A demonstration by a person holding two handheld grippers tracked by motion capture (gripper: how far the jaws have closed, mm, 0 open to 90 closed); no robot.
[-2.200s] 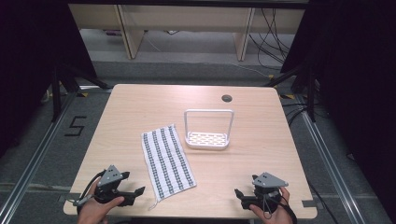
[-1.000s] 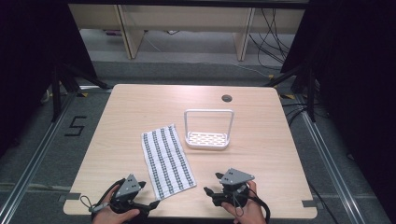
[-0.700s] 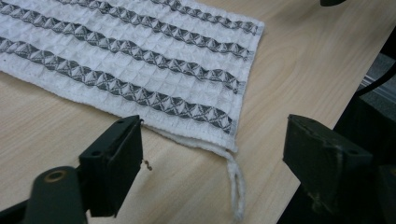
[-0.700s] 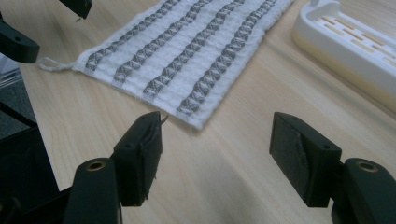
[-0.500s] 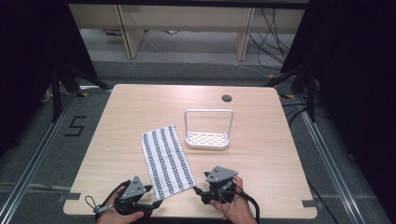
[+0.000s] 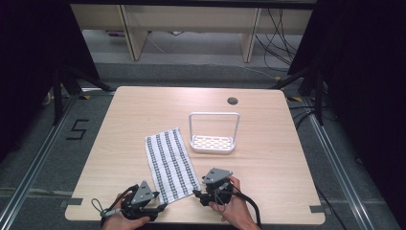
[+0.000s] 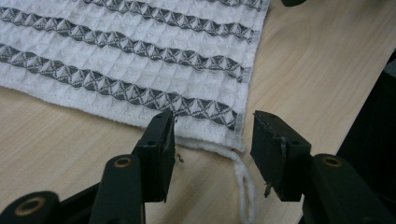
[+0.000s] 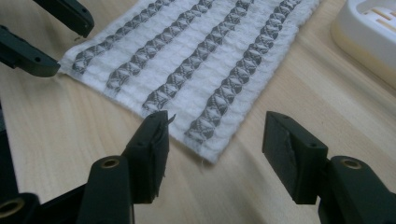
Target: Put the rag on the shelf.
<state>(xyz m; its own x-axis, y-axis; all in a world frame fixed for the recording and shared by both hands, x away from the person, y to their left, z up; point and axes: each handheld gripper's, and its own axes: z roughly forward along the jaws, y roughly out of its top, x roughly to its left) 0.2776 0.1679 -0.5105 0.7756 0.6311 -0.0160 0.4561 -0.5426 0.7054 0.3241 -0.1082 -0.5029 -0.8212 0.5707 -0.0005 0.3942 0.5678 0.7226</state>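
A white waffle towel (image 6: 171, 164) with dark patterned stripes lies flat on the wooden table (image 6: 143, 110), slanted, its near end by the front edge. My left gripper (image 6: 162, 207) is open at the towel's near left corner (image 7: 233, 135), jaws either side of the corner and its loose white loop (image 7: 245, 182). My right gripper (image 6: 196, 193) is open at the near right corner (image 8: 212, 151), jaws straddling that corner just above the table. In the right gripper view the left gripper's jaws (image 8: 60, 28) appear at the far corner.
A white wire-handled rack with a slotted base (image 6: 213, 136) stands just right of the towel's far end; its edge (image 8: 369, 37) is close in the right gripper view. A round cable hole (image 6: 232, 101) sits near the table's back edge.
Both grippers have moved inward along the front edge, from the table's corners to the towel's two near corners. The towel and rack have not moved.
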